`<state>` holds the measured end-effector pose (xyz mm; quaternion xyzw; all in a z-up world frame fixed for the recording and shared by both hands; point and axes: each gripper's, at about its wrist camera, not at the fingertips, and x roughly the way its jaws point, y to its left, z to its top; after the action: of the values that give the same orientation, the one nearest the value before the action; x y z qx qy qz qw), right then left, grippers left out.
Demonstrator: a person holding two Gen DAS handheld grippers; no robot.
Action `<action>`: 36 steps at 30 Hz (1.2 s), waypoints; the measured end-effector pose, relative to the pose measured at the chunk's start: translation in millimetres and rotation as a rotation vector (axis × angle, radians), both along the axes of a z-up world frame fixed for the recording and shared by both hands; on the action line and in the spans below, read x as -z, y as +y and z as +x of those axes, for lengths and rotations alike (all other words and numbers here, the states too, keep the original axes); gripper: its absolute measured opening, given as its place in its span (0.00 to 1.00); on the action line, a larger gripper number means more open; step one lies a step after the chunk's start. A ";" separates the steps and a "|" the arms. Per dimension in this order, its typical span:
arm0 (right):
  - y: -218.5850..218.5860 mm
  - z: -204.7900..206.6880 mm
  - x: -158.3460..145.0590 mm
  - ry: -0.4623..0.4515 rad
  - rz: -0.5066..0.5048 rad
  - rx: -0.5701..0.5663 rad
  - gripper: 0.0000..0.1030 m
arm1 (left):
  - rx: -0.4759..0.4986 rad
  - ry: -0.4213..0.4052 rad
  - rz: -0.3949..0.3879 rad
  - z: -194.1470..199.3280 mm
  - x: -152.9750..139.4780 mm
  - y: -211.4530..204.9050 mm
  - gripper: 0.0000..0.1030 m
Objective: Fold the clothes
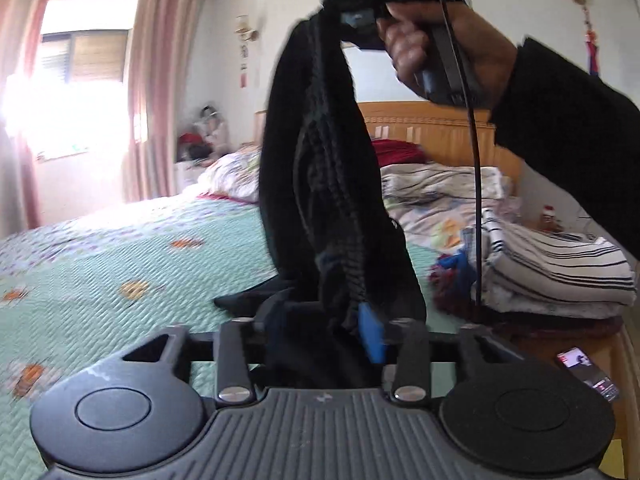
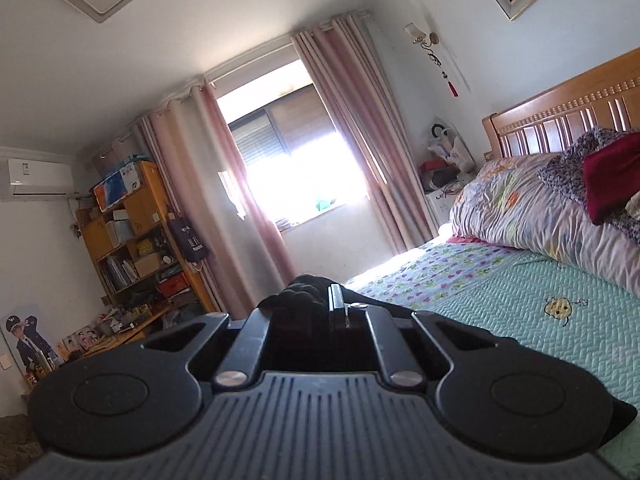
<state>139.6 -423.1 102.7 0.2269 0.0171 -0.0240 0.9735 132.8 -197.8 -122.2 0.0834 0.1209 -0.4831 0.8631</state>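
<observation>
the left gripper (image 1: 324, 320), fingers apart, has the lower end of a black garment (image 1: 320, 160) hanging loose between them above the bed (image 1: 120, 248). the right gripper (image 1: 360, 16), fingers clamped together on the garment's top, holds it aloft; folded striped clothes (image 1: 560, 272) lie at the bed's right edge.

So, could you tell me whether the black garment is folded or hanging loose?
Hanging loose: the black garment dangles bunched from the shut right gripper above the bed.

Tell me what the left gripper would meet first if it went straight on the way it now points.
Most likely the black garment, which hangs from the right gripper and drapes between the left gripper fingers. Behind it lies the bed; depth is unclear.
</observation>
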 end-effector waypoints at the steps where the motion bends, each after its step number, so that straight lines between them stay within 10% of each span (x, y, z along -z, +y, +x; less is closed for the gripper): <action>1: -3.0 -6.6 -8.0 -0.007 0.000 -0.007 0.08 | 0.012 -0.015 -0.020 -5.1 1.9 -16.8 0.75; 6: -17.1 -33.9 -24.7 -0.006 0.005 -0.010 0.09 | 0.074 -0.051 -0.051 -17.8 11.7 -67.2 0.95; 14: -38.0 -73.1 -13.3 -0.022 0.059 -0.039 0.09 | 0.215 -0.089 0.043 -37.9 42.8 -125.3 0.95; 26: -59.6 -115.3 -15.1 -0.041 0.093 -0.046 0.09 | 0.120 -0.801 0.195 -116.6 111.4 -174.7 0.98; 36: -68.1 -122.1 -11.2 -0.045 0.172 -0.041 0.09 | -0.035 -1.017 0.145 -161.6 139.2 -214.0 0.99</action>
<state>17.6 -491.1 114.0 0.3098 0.0018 0.0029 0.9508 -28.8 -411.8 -261.4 0.3654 -0.2795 -0.3574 0.8128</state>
